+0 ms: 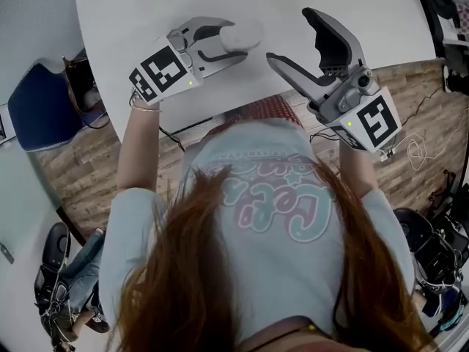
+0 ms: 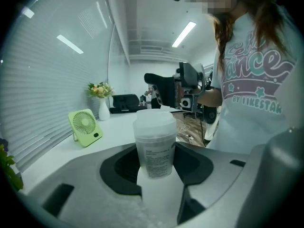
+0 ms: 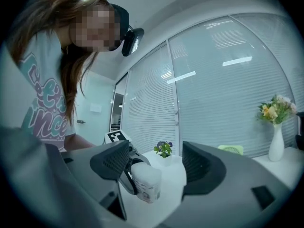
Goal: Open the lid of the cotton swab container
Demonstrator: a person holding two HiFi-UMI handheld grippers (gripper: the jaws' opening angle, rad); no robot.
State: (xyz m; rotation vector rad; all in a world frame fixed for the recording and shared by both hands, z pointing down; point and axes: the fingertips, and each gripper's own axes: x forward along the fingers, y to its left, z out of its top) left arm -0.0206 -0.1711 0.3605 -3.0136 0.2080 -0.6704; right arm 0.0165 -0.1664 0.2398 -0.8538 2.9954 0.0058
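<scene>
Head view, L gripper (image 1: 236, 39) holds swab container (image 1: 248, 34)

both forearms out front, left tool (image 1: 239, 38) jaws clamped on cotton swab container (image 2: 154, 141), right tool (image 1: 289, 37) jaws wide apart, empty, aimed at left tool

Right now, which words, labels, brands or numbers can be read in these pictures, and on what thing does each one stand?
"BY LIKESTAR": small print on the person's pale T-shirt, left gripper view.
"ANCE": big letters above it on the same shirt; hair hides the start.
White label on the clear plastic cotton swab container: print too small to read.
Black-and-white marker cubes: patterns only, no words.
</scene>
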